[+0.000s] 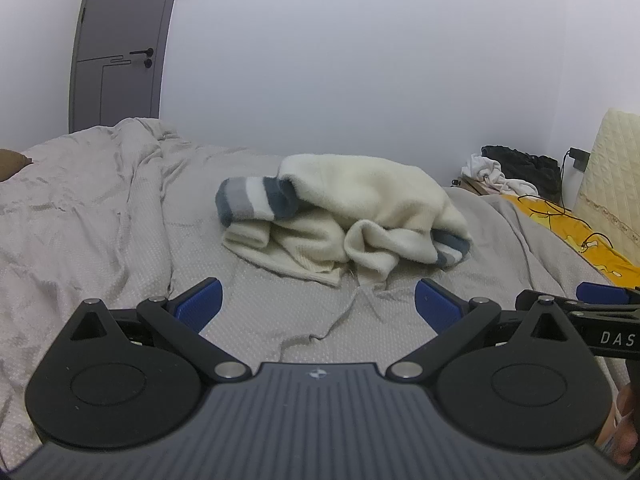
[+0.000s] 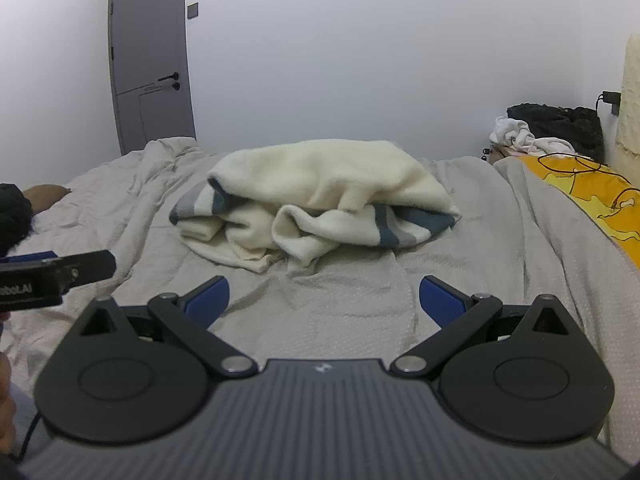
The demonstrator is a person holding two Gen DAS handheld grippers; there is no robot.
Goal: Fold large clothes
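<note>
A cream fleecy garment with grey, white and dark blue stripes (image 1: 352,208) (image 2: 320,196) lies crumpled in a heap on the grey bed sheet (image 1: 260,320) (image 2: 340,300). My left gripper (image 1: 318,300) hovers in front of the heap, open, nothing between its blue pads. Beside it, my right gripper (image 2: 324,294) is open too, equally short of the garment. The right gripper's side (image 1: 592,312) shows at the right edge of the left wrist view. The left gripper's side (image 2: 52,276) shows at the left edge of the right wrist view.
A rumpled grey duvet (image 1: 80,208) covers the bed's left side. On the right lie an orange cloth with cables (image 2: 580,184), white and black clothes (image 2: 552,128) and a cream quilted panel (image 1: 612,176). A grey door (image 2: 152,64) stands behind.
</note>
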